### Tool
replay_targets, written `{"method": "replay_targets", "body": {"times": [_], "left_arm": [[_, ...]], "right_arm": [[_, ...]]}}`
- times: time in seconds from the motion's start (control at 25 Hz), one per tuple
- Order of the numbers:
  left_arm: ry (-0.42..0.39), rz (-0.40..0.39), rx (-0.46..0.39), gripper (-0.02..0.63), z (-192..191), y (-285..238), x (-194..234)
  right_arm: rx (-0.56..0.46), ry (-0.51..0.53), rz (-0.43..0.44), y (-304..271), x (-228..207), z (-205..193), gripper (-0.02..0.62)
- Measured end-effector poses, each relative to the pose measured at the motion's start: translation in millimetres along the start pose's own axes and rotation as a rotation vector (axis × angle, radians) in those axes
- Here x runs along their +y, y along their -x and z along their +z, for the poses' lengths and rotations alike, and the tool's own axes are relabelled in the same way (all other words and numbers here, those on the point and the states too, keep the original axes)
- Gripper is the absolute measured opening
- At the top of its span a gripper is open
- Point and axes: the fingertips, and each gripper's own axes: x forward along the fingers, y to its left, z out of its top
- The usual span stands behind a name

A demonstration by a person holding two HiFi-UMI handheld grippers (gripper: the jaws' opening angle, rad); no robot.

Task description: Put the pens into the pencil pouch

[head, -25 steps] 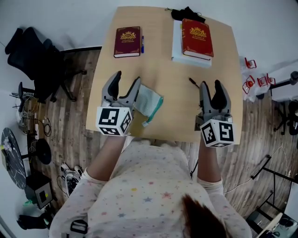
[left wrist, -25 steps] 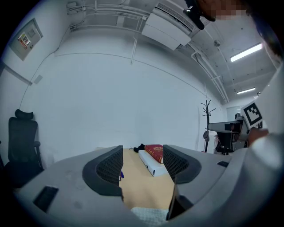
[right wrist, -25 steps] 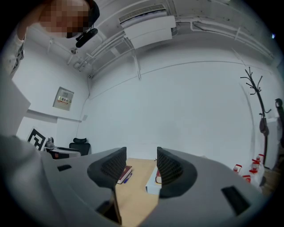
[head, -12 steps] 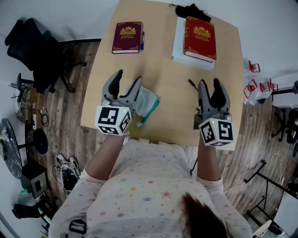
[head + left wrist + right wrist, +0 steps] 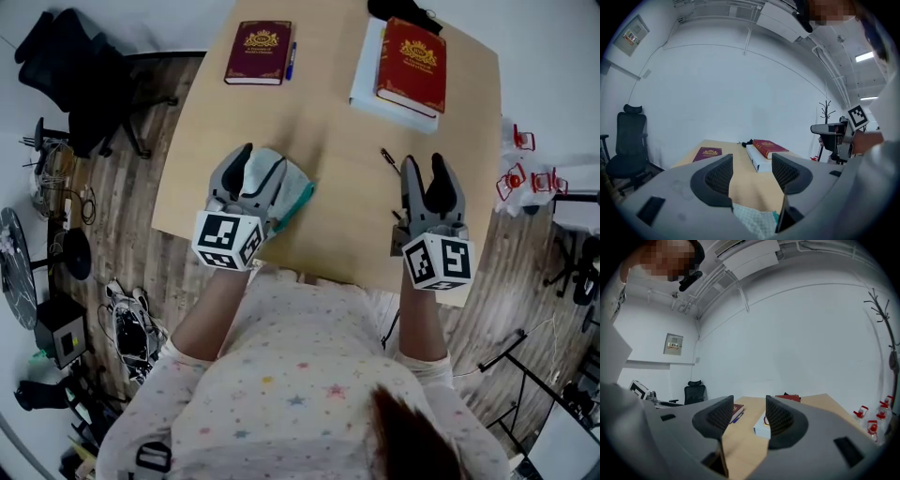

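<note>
The white-and-teal checked pencil pouch (image 5: 289, 186) lies near the table's front edge, partly under my left gripper (image 5: 260, 161). That gripper is open and hangs over the pouch; its own view shows the pouch (image 5: 754, 220) just below the open left gripper (image 5: 751, 171). A black pen (image 5: 387, 157) lies on the table just beyond my right gripper (image 5: 425, 169), which is open and empty. A blue pen (image 5: 292, 60) rests beside the maroon book (image 5: 258, 53) at the far left. The right gripper view shows that blue pen (image 5: 736, 417) past the open right gripper (image 5: 746, 416).
A red book (image 5: 411, 66) lies on a white book (image 5: 366, 84) at the far right of the tan table (image 5: 337, 131). A black bundle (image 5: 403, 11) sits behind them. A black office chair (image 5: 70, 94) stands left of the table.
My left gripper has moved right and forward over the pouch, which earlier lay beside its right jaw. The right gripper has stayed roughly where it was.
</note>
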Motion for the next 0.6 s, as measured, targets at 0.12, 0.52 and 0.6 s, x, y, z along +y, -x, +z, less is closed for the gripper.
{"method": "replay_targets", "body": {"times": [0.12,0.52,0.6], "left_arm": [[0.0,0.001,0.014,0.257,-9,1,-2],[0.016,-0.021,0.088,0.256,-44,4,-14],[0.016,-0.031,0.103,0.255,-52,6,-18]], "right_arm": [[0.013,-0.008,-0.003,0,-3,-9,0.206],[0.067,-0.033,-0.007,3,-5,-41,0.206],[0.073,-0.039,-0.011,3,-6,-46,0.206]]}}
